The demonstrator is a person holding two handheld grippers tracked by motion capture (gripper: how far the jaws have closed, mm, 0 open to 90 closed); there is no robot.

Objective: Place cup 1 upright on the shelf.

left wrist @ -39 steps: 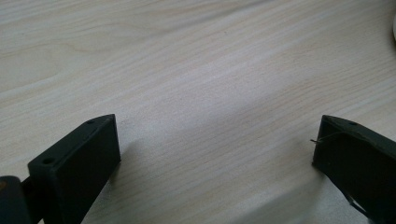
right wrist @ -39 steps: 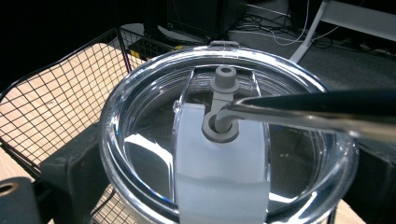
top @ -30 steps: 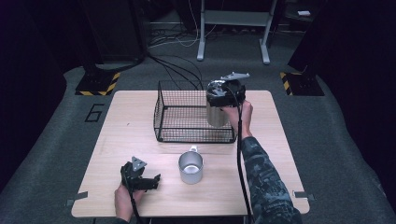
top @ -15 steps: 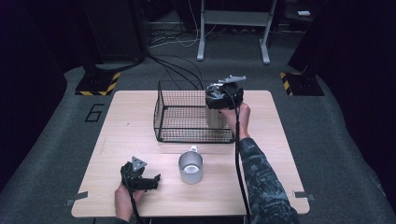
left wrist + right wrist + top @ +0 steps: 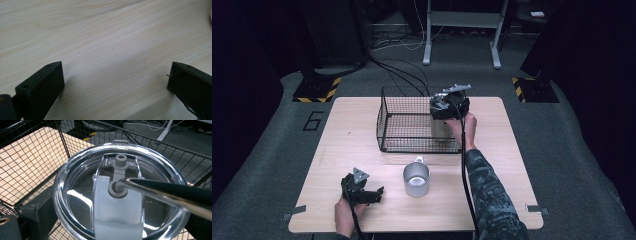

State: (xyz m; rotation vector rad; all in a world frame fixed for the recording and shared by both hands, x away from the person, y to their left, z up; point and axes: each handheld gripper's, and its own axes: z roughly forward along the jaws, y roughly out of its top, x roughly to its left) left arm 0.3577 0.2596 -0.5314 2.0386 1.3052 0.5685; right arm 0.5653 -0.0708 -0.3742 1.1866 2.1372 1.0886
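A light wooden table (image 5: pixel 362 150) fills the middle of the high view. Toward its upper centre stands a black wire-mesh basket (image 5: pixel 404 122), rectangular and open at the top. At the basket's right end the right hand-held gripper (image 5: pixel 448 107) is closed on a silver metal tumbler with a clear plastic lid (image 5: pixel 441 129), which sits inside the basket's right end; whether its base touches the basket floor cannot be told. In the right gripper view the tumbler's lid (image 5: pixel 117 195) takes up the centre, with a grey slider tab and a straw hole on it, one black jaw pressed at the lower left of the rim and the other at the right edge, mesh walls around.

Just below the basket, centre of the high view, stands a silver metal mug with a handle (image 5: pixel 416 178), upright and open.

At the lower left, the left hand-held gripper (image 5: pixel 362 192) rests on the table, near the mug. In the left gripper view its jaws stand wide apart over bare wood.
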